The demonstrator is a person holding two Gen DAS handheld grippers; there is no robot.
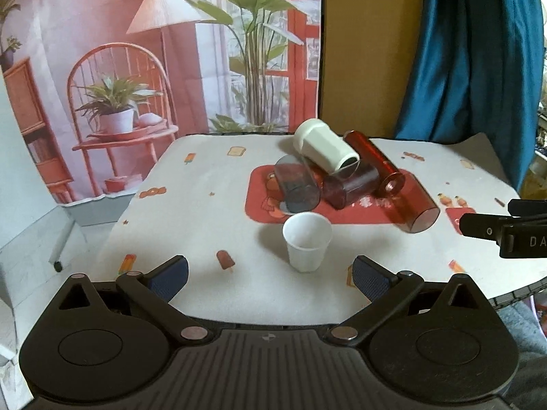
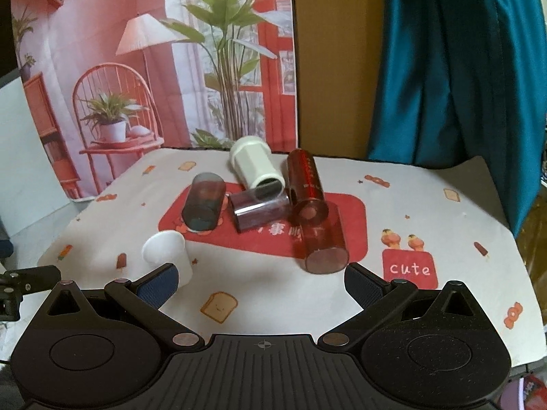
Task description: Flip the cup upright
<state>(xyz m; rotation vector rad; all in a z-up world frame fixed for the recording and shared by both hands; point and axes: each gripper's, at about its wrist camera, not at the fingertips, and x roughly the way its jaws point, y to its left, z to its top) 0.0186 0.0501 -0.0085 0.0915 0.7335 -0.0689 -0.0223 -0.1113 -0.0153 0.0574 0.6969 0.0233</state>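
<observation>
Both tools, left (image 1: 270, 275) and right (image 2: 261, 283), gape empty above the cloth-covered surface (image 2: 273, 294); I judge the nearest tipped cup, a translucent red plastic tumbler (image 2: 323, 244), best gripped mid-body, then rotated mouth-up beside the upright small white paper cup (image 1: 307, 242).

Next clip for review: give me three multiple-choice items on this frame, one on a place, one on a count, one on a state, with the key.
1. Where does the small white cup stand?
A. on the red mat
B. on the tablecloth, nearer the camera than the mat
C. inside another cup

2. How many cups lie on their sides?
A. two
B. three
C. five

3. How is the left gripper?
A. open, empty
B. shut on a cup
C. out of view

Key: B, it stands off the red mat; C, five lie piled on the mat; A, its fingers are spread with nothing between them.
</observation>
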